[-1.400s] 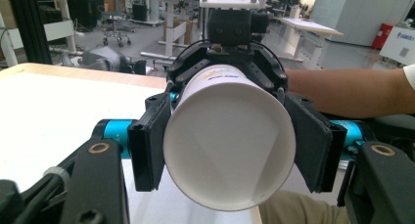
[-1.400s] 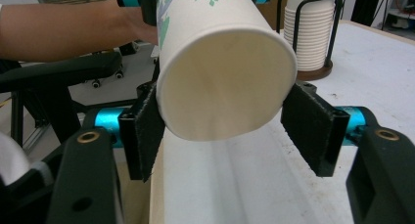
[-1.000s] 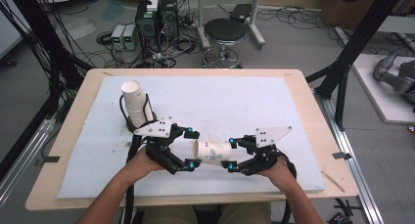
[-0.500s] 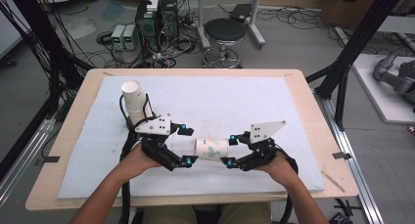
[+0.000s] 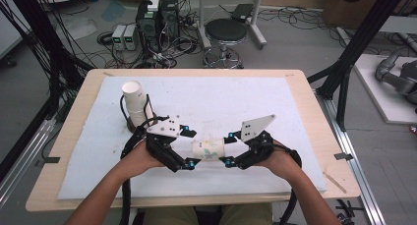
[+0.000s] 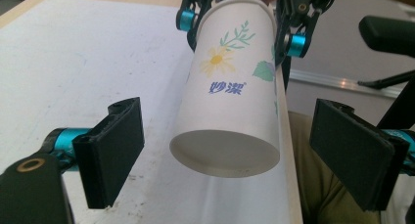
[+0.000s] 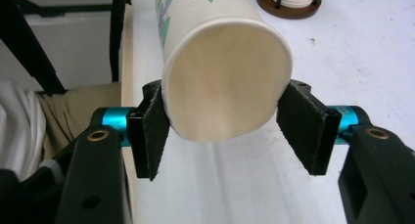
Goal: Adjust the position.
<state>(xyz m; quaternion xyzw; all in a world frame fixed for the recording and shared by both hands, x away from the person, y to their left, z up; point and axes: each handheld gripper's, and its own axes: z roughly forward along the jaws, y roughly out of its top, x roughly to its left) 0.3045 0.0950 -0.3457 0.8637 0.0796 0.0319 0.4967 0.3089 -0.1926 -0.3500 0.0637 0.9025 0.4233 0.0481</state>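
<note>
One paper cup (image 5: 208,149) mid-frame, held sideways | right gripper (image 7: 222,131) jaws pinching its rim so I can hand off | left gripper (image 6: 235,150) jaws spread around base, not touching.

One camera hangs above my edge of the desk (image 5: 305,117), looking forward and down. The others ride my left gripper (image 5: 189,147) and right gripper (image 5: 229,149), close in, facing each other along the near edge; all share the paper cup (image 6: 230,97).
</note>
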